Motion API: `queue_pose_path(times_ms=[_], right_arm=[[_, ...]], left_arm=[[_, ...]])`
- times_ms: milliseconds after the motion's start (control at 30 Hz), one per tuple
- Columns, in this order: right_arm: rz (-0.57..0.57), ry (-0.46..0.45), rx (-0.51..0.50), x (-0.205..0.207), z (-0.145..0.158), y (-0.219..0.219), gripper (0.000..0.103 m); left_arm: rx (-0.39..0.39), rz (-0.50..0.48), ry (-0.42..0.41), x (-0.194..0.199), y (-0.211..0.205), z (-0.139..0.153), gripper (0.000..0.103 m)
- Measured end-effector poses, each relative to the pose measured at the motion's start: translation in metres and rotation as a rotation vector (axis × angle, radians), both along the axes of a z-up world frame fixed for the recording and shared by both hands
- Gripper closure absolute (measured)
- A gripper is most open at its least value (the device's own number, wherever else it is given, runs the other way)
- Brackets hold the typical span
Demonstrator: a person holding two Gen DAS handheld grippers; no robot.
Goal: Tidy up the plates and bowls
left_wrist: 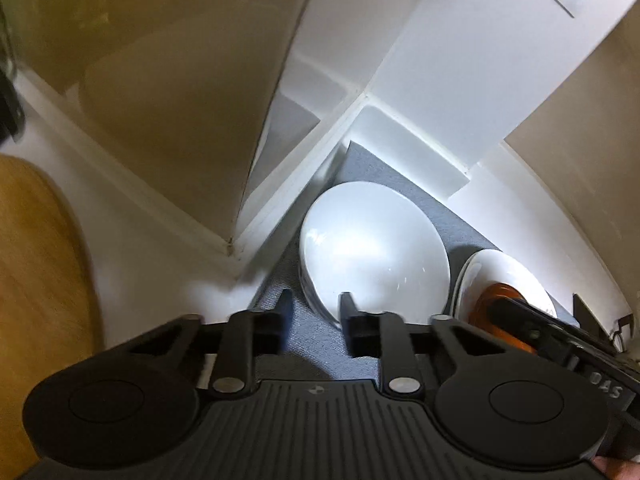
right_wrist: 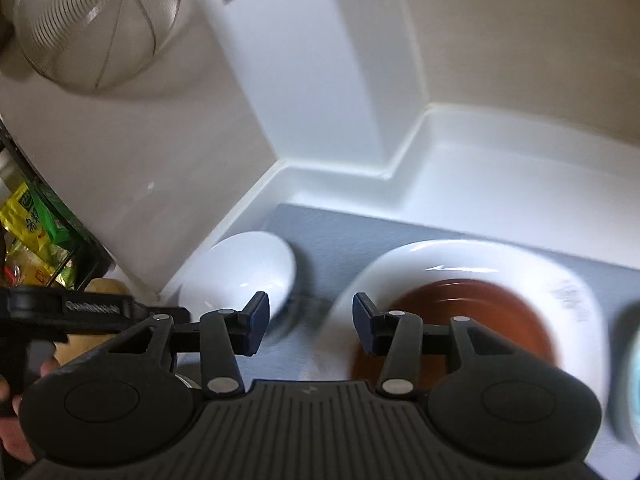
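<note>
A stack of white bowls (left_wrist: 372, 248) rests on a grey mat (left_wrist: 400, 176) in a white corner. Just short of its near rim, my left gripper (left_wrist: 316, 312) has its jaws a narrow gap apart, and only mat shows between them. To the right lies a white plate (left_wrist: 488, 260) with a brown-orange dish (left_wrist: 500, 292) on it. In the right wrist view the white bowls (right_wrist: 248, 268) are on the left, and the white plate (right_wrist: 460, 252) with the brown dish (right_wrist: 480, 308) on the right. My right gripper (right_wrist: 312, 320) hangs open above the mat (right_wrist: 328, 240) between them, holding nothing.
White walls and ledges (left_wrist: 420, 148) close in the mat at the back. A wooden board (left_wrist: 36, 260) lies at the left. A wire strainer (right_wrist: 96, 20) hangs at upper left, snack packets (right_wrist: 32, 220) sit at the left, and a pale blue dish (right_wrist: 634, 360) peeks in at the right edge.
</note>
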State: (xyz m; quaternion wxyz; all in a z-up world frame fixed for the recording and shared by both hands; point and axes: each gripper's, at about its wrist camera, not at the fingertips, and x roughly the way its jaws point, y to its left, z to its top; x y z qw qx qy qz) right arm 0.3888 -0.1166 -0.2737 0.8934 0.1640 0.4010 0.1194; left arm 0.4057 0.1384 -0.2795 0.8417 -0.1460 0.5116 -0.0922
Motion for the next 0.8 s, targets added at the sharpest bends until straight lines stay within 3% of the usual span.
queue_pose_path(times_ms=[133,233,267,300,400,500,600,800], right_arm=[[0.034,0.022,-0.053,0.012,-0.008,0.02,0.055],[0.029,0.056,-0.024,0.017,-0.015,0.025,0.073],[0.041,0.056,-0.009,0.016,-0.016,0.025,0.085],[0.056,0.048,-0.028,0.015,-0.014,0.028,0.09],[0.081,0.055,-0.088,0.008,-0.008,0.039,0.091],[0.083,0.071,-0.094,-0.002,-0.004,0.04,0.092],[0.083,0.084,-0.081,-0.007,-0.007,0.038,0.091],[0.086,0.093,-0.113,0.003,-0.013,0.044,0.088]], left_arm=[[-0.042,0.007,0.014,-0.002,0.004,-0.006,0.086],[-0.057,0.004,0.02,-0.002,0.009,-0.006,0.088],[-0.064,0.0,0.024,-0.004,0.011,-0.006,0.089],[-0.066,0.0,0.031,-0.006,0.012,-0.005,0.089],[-0.046,-0.021,0.048,-0.015,0.012,-0.003,0.088],[-0.08,-0.028,0.072,-0.029,0.018,-0.004,0.087],[-0.156,0.027,0.094,-0.031,0.032,-0.01,0.088],[-0.23,0.14,0.142,-0.014,0.045,-0.024,0.088]])
